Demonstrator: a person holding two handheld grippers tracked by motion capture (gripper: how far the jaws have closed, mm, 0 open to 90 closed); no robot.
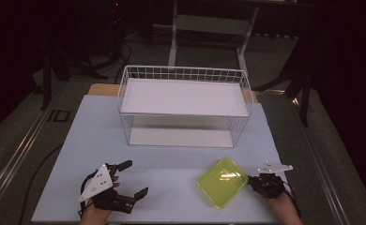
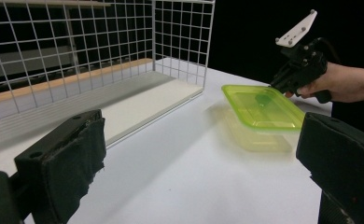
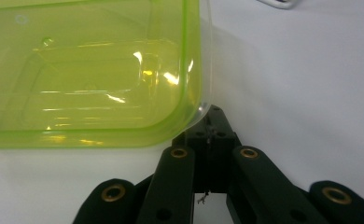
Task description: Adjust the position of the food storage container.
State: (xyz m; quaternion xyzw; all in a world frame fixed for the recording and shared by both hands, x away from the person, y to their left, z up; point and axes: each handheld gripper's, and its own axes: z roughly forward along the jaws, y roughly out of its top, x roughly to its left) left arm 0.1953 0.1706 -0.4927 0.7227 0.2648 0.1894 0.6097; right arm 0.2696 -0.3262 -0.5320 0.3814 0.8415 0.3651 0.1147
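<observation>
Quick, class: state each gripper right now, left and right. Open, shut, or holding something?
Left gripper: open, holding nothing, jaws spread wide above the table.
Right gripper: shut on the corner of the green container.

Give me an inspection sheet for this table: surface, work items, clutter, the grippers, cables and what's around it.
Surface: pale table top, evenly lit, bare at the middle.
Job's things: white wire rack with two shelves at the far side; green translucent container near the front right, lifted off the table at one corner.
Clutter: nothing seen.
Grippers: left hand-held gripper open, holding nothing, front left; right hand-held gripper shut on the container's rim.
Cables: one dark cable on the floor at left.
Surroundings: dark room, white table frame behind, grey floor.
</observation>
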